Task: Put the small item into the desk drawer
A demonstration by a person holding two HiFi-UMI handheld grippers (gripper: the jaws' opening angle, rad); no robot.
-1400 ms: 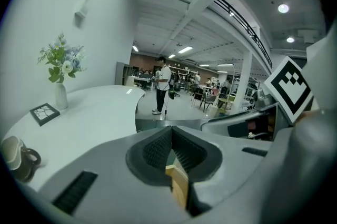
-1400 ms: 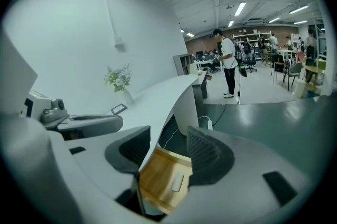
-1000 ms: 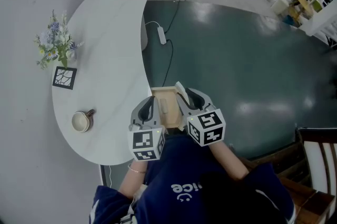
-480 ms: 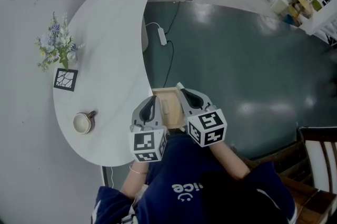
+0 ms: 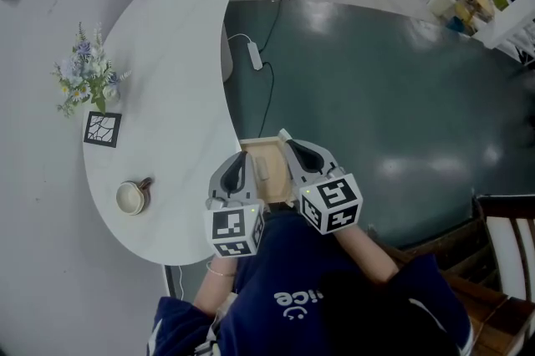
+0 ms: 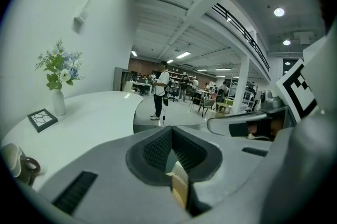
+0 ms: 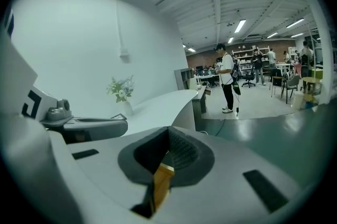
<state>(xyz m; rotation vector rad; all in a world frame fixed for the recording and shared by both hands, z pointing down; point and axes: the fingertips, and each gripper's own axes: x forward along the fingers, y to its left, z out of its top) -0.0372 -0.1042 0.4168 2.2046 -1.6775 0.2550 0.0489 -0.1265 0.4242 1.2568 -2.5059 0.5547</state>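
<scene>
The open light-wood drawer (image 5: 251,147) is seen jutting from the rim of the white curved desk (image 5: 175,95), directly in front of the person. The small pale oblong item (image 5: 262,170) is already lying on its floor. The item is flanked on both sides: the left claw (image 5: 241,160) is held just beside the drawer's left wall, and the right claw (image 5: 290,147) just beside its right wall, neither touching the item.

In the left gripper view the left claw (image 6: 171,136) is pressed together, with only a strip of the drawer's wood glimpsed below the closed pads. In the right gripper view the right claw (image 7: 168,136) is likewise pressed together, nothing pinched, with a wooden edge showing beneath it.

The item's long axis is laid along the drawer's length, away from the person. The placing is judged done, so closing the drawer is probably what remains. Neither claw is clearly nearer: the drawer is bracketed evenly. Which way it slides home cannot be told for certain from here.
</scene>
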